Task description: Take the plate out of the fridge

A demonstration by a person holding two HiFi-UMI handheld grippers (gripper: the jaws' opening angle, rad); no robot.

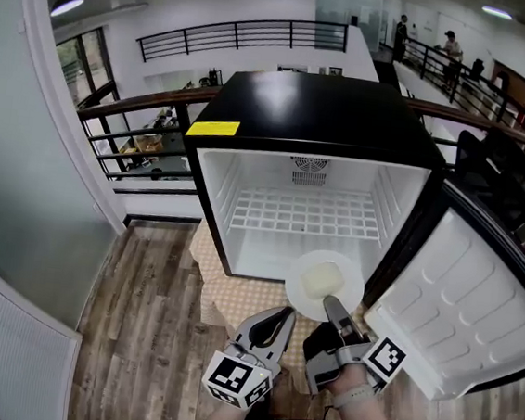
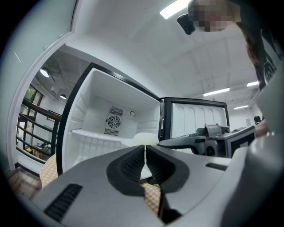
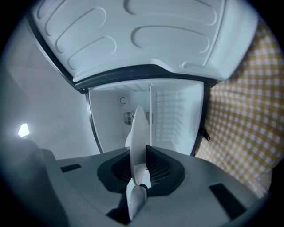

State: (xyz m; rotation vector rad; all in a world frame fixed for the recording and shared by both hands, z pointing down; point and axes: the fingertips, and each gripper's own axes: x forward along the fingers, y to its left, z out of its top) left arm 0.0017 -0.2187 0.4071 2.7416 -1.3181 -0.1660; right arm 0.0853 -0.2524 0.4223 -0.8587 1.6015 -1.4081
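Nearest, in front of the fridge (image 1: 319,117), the left hand-held gripper (image 2: 145,154) had its jaws pressed together w/ nothing between. Just beside it, the right hand-held gripper (image 3: 140,165) was clamped on the rim of the white plate (image 1: 349,271), held at the fridge's open front, above the checked cloth (image 1: 253,297). A pale lump (image 1: 320,279), poss. food, lay on it. Fridge door (image 1: 462,309) stood open on the right; wire shelf (image 1: 304,211) deeper inside.

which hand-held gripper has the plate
The right hand-held gripper: its jaws clamp the rim of the white plate. The left hand-held gripper is shut on nothing.
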